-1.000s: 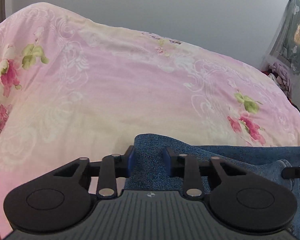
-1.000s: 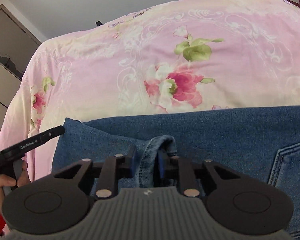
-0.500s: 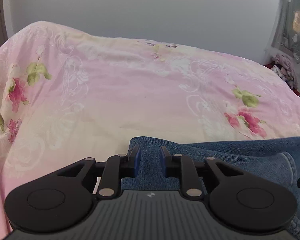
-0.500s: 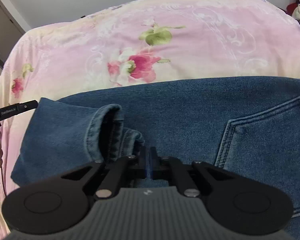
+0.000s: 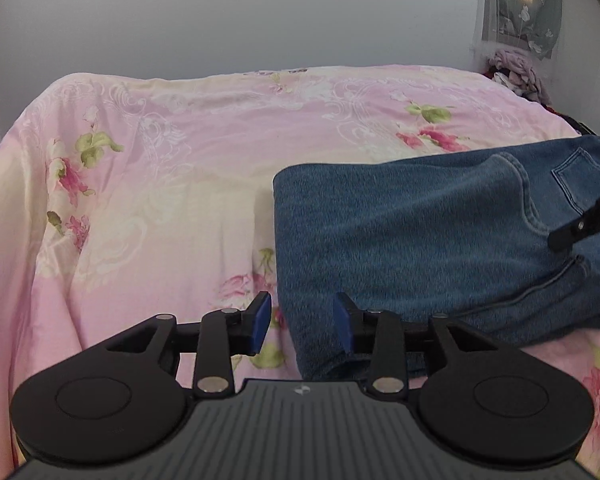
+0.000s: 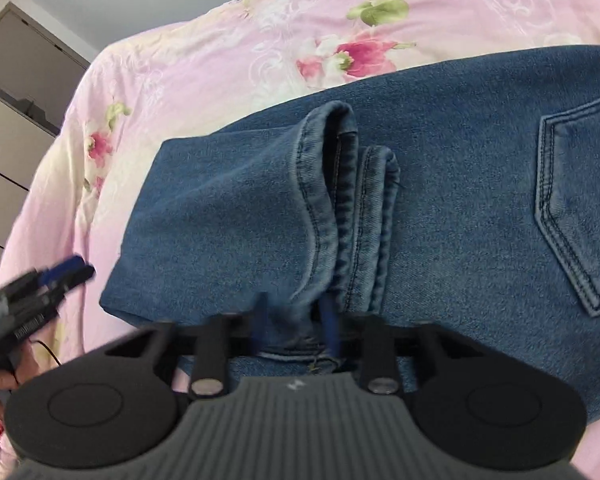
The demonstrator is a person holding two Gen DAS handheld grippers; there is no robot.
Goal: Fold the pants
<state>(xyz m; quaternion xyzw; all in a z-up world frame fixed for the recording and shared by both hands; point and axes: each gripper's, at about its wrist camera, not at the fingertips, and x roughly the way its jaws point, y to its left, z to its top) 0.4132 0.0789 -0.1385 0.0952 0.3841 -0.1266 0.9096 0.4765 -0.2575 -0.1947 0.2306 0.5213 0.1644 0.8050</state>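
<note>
Blue denim pants (image 5: 412, 240) lie folded on the pink flowered bedspread (image 5: 180, 168). In the left wrist view my left gripper (image 5: 302, 322) is open and empty, its blue pads at the near left corner of the fold. In the right wrist view the pants (image 6: 228, 216) show the leg hems (image 6: 356, 184) laid over the seat, with a back pocket (image 6: 580, 208) to the right. My right gripper (image 6: 294, 326) is open, its fingers on either side of the near hem edge. The left gripper (image 6: 40, 292) shows at the lower left there.
The bedspread (image 6: 228, 52) drops off at the left edge of the bed. A grey wardrobe (image 6: 16, 92) stands beyond it. A pile of clothes (image 5: 516, 72) lies at the far right corner under a hanging cloth. A grey wall is behind the bed.
Both grippers have opened and let go of the denim. The left gripper has drawn back and up from the fold. The folded leg now rests on the seat of the pants.
</note>
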